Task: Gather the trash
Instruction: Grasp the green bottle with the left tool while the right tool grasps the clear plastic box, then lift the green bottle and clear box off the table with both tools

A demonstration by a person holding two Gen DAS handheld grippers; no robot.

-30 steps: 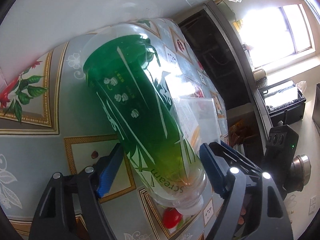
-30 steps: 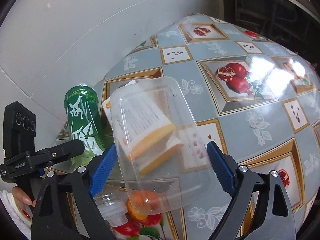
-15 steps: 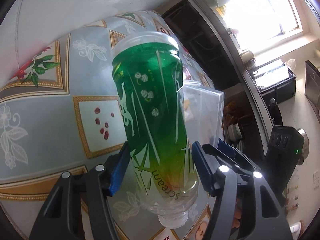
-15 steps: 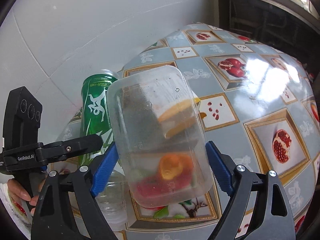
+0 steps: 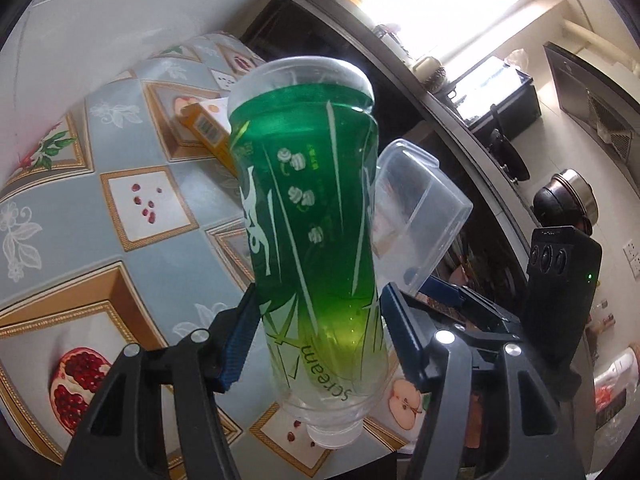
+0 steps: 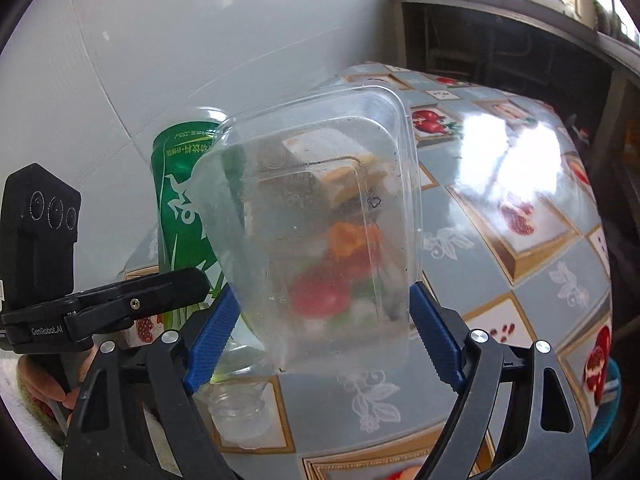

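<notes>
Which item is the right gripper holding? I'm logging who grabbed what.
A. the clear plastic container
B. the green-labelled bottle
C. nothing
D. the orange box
A: in the right wrist view the right gripper has its blue pads pressed on both sides of the clear plastic container, while the green-labelled bottle sits in the left gripper.

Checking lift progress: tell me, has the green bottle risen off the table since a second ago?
Yes. The green bottle, clamped in the left gripper, has risen clear of the tablecloth.
</notes>
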